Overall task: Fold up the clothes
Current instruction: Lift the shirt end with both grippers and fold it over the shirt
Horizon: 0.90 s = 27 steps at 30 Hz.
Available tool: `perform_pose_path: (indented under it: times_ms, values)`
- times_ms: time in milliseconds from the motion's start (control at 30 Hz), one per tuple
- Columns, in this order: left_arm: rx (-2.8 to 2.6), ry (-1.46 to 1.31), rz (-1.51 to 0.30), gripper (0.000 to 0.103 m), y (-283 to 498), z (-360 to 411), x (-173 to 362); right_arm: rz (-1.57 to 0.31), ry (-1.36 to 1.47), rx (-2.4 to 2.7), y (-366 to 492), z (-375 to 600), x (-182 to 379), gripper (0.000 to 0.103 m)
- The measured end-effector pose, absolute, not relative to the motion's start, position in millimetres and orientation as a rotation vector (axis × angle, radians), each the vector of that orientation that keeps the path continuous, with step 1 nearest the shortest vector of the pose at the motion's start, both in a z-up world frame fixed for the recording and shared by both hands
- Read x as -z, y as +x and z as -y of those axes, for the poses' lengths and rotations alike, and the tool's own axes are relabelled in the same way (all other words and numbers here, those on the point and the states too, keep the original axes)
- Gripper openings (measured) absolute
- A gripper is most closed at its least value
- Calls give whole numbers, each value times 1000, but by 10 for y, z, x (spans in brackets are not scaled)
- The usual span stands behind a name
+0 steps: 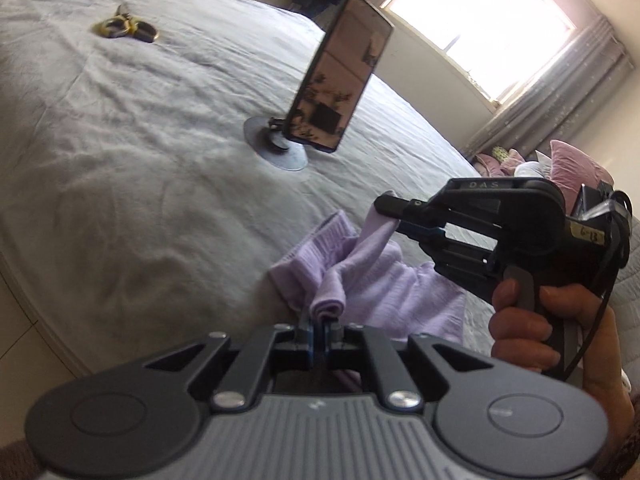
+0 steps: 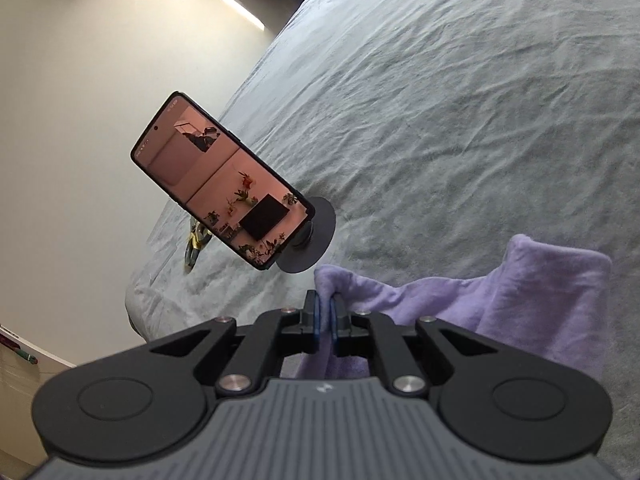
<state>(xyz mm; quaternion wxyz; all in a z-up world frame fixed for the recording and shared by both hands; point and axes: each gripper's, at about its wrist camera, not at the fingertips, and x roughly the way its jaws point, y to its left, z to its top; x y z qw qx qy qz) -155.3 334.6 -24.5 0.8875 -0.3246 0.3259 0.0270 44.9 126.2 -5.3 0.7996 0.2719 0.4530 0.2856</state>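
A lilac garment (image 1: 372, 276) lies bunched on the grey bedsheet (image 1: 140, 160). My left gripper (image 1: 323, 322) is shut on a folded edge of it, low at the frame's bottom. My right gripper (image 1: 394, 220) comes in from the right, held by a hand, and is shut on another edge, lifting it slightly. In the right wrist view the right gripper (image 2: 325, 312) pinches the lilac garment (image 2: 540, 304), which drapes to the right over the bedsheet (image 2: 460, 100).
A phone (image 1: 340, 76) stands on a round-based holder (image 1: 276, 148) in the middle of the bed; it also shows in the right wrist view (image 2: 222, 184). Yellow-black rings (image 1: 126, 28) lie far left. Pink pillows (image 1: 568, 168) and a window (image 1: 480, 20) are to the right.
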Motion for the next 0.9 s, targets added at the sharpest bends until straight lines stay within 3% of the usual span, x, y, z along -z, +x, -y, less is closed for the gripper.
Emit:
perform_pose_path:
  times_ms: [133,267,433,600,700,900]
  values:
    - [-63,-665,-682,10,-1547,-3392,189,-972,639,-610,485,-1168,27,16]
    - [-80,-638,-644,33,-1507,-3453,76,-937,666,-585,494,-913,-34,20]
    - [-70,-640,-584,33,-1301,-3525,-65,-895,745,-516,455,-465,-15,22]
    - [43,-530,-639,31,-887,-3310,-40,-847,713,-475,293,-249,0,22]
    - [92,-460,-659,17,-652,-3145,67,-820,649,-472,210,-277,18,22]
    - [-65,-222,-592,11,-375,-2970,400,-805,434,-359,182,-480,274,19]
